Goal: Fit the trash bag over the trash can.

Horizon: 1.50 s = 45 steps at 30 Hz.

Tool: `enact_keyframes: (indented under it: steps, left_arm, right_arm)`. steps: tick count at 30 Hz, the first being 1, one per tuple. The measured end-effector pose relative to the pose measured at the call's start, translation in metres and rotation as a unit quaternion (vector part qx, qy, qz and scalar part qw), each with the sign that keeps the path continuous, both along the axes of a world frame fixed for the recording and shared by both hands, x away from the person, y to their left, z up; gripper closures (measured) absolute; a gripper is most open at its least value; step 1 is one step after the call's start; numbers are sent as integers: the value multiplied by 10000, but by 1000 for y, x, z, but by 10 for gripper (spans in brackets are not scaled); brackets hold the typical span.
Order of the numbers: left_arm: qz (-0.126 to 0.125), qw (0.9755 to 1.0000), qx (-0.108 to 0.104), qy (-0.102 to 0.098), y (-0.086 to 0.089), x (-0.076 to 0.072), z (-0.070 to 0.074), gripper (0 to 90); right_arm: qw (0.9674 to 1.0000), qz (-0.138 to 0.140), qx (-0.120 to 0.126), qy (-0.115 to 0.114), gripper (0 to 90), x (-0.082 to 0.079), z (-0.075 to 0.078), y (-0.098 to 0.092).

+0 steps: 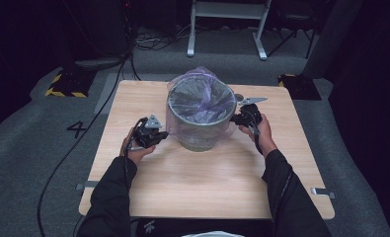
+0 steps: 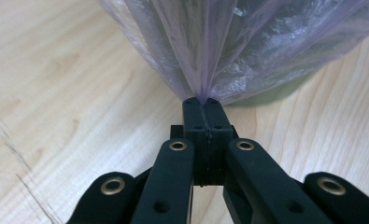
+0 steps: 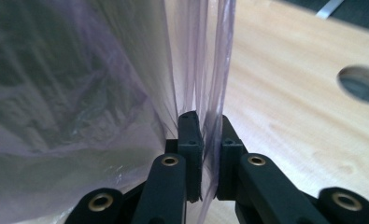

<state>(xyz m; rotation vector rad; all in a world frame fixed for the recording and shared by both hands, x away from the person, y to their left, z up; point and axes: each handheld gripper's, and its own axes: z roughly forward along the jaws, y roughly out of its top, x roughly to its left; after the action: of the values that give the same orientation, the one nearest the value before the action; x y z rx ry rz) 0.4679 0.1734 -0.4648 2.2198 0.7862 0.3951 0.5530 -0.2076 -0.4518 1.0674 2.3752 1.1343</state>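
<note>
A grey bin [image 1: 200, 116] stood mid-worktop [image 1: 207, 182], lined with a thin purple bag [image 1: 201, 75] whose film draped over the rim and down the outside. The left claw [image 1: 159, 136], at the bin's left side, was clamped tight on a gather of that film [image 2: 229, 51]. The right claw [image 1: 238, 118], on the right side, pinched a fold of film [image 3: 209, 70] between nearly closed jaws. The step looked like drawing the liner down over the rim; next, an even downward pull on both sides without tearing.
</note>
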Motion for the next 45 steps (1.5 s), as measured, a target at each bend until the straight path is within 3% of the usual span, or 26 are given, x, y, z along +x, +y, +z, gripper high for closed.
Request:
enact_keyframes:
  steps: [2, 11, 14, 19, 24, 27, 29, 35, 39, 41, 42, 45]
  left_arm:
    - [8, 10000, -20, 79, 1, 0, -3, 900]
    - [-22, 9996, 47, 288, 6, -1, -13, 900]
    - [-3, 9996, 62, 259, 6, -3, -15, 899]
    - [100, 9997, -104, 176, 8, -7, -16, 885]
    - [45, 9996, -119, 255, 11, -11, -19, 878]
    - [64, 9994, -225, 237, 12, -13, -19, 846]
    - [102, 9994, -261, 188, 13, -14, -18, 772]
    - [227, 9991, -308, 177, 12, -21, -16, 414]
    - [263, 9980, -547, 194, 16, -28, -14, 216]
    - [261, 9967, -744, 217, 18, -31, -11, 147]
    - [238, 9967, -759, 177, 19, -33, -11, 161]
    - [228, 9980, -581, 135, 16, -41, -11, 153]
  right_arm:
    - [9999, 32, -101, 104, 848, 0, -6, 1]
    - [9995, 39, -52, 307, 845, -1, -16, -7]
    - [9996, 67, -28, 266, 833, -2, -18, -8]
    - [9998, 83, -20, 204, 818, -4, -20, -11]
    - [9996, 38, -11, 266, 818, -4, -23, -16]
    - [9996, -1, 7, 277, 770, -3, -23, -18]
    - [9997, -29, 9, 248, 715, -3, -23, -18]
    - [9999, -108, 84, 81, 530, -4, -21, -25]
    - [9999, 29, 115, 19, 438, -6, -20, -28]
    - [9999, 100, 99, -41, 378, -8, -19, -30]
    - [9998, 142, 111, -64, 359, -9, -19, -30]
    - [9995, 131, 162, -224, 271, -12, -18, -34]
